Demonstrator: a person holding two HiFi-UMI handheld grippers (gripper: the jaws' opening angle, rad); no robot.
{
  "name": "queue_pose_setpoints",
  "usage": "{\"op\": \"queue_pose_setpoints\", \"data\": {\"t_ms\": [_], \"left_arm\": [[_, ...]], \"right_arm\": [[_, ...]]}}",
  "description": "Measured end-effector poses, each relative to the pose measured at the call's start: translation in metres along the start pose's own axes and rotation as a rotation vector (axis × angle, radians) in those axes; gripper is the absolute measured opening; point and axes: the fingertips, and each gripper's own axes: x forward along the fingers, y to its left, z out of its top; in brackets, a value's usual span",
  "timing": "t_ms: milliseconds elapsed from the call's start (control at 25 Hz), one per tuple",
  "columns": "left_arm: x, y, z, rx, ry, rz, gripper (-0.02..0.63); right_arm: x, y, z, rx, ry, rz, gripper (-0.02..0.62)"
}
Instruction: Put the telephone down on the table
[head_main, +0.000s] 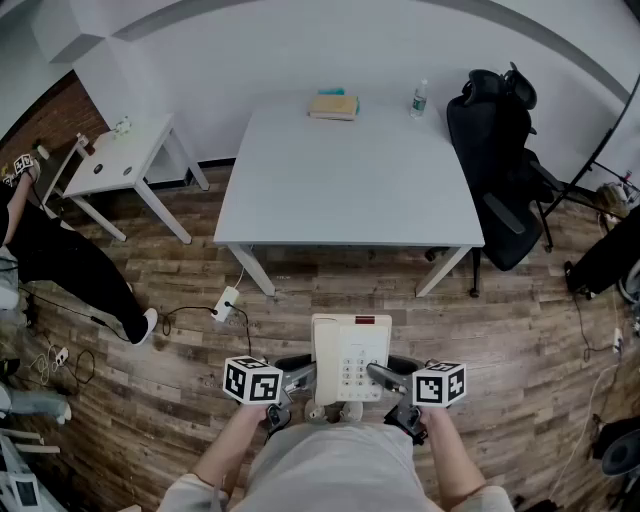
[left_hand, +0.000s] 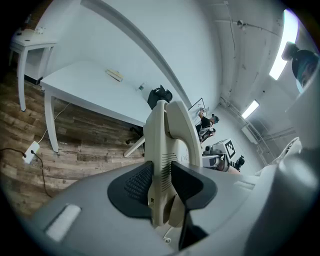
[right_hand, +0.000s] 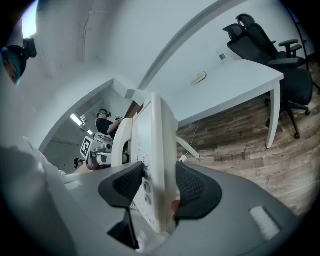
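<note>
A cream desk telephone (head_main: 349, 358) with a keypad and a handset on its left side hangs in the air above the wooden floor, close to my body. My left gripper (head_main: 303, 375) is shut on the telephone's left edge. In the left gripper view both black pads press the telephone (left_hand: 167, 145) where the left gripper (left_hand: 162, 186) holds it. My right gripper (head_main: 381, 373) is shut on the right edge. The right gripper view shows the right gripper (right_hand: 159, 187) clamping the telephone (right_hand: 156, 145). The white table (head_main: 350, 190) stands ahead, apart from the phone.
On the table's far edge lie a book (head_main: 333, 106) and a water bottle (head_main: 420, 98). A black office chair (head_main: 500, 160) stands at its right side. A small white side table (head_main: 125, 155) is at the left, a power strip (head_main: 226, 303) lies on the floor, and a person (head_main: 60, 255) sits far left.
</note>
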Motion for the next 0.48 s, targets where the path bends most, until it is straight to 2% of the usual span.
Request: {"op": "queue_pose_setpoints", "data": {"t_ms": [480], "left_arm": [[-0.0046,-0.0001,0.0032,0.013,0.004,0.001,0.135]], "right_arm": [[0.0043,0.0037,0.0019,-0.005,0.001,0.006,0.219]]}}
